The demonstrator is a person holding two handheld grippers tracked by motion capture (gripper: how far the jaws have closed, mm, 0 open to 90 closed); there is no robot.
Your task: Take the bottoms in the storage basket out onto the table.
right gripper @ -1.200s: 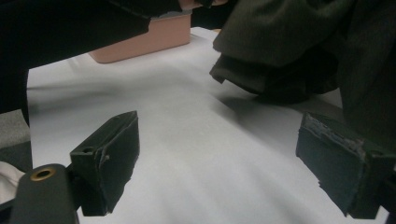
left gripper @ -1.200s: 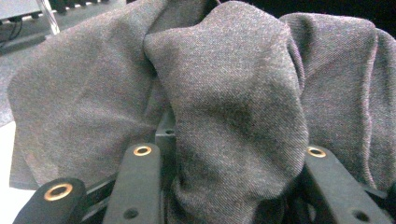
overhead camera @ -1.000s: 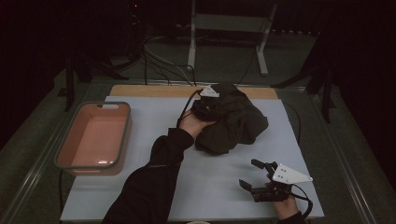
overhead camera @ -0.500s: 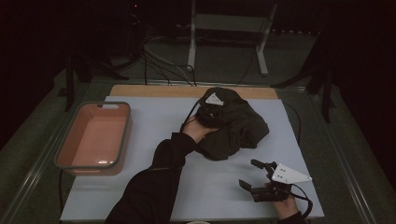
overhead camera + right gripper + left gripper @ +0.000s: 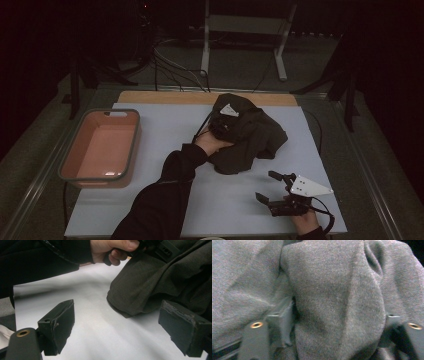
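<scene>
A dark grey-green garment [image 5: 260, 137] lies crumpled on the white table mat [image 5: 165, 130], right of centre. My left gripper [image 5: 226, 124] is sunk into the top of the heap, its grey plate showing above the cloth. In the left gripper view a thick fold of the garment [image 5: 332, 290] bulges between the jaws of my left gripper [image 5: 335, 325]. Those jaws have just been opening and stand apart, with the cloth loose between them. My right gripper [image 5: 269, 186] rests near the table's front right, open, with bare mat between the jaws of the gripper [image 5: 117, 320]. The garment's hem [image 5: 140, 292] lies just beyond it.
A salmon-pink basin [image 5: 134, 142] with a grey rim stands at the left of the table. A wooden strip [image 5: 165, 96] runs along the far edge. Cables and a white stand [image 5: 205, 45] are on the floor behind. The left hand [image 5: 110, 250] shows in the right gripper view.
My left gripper has come down a little toward the near side with the garment, which has sunk onto the mat. My right gripper has stayed still.
</scene>
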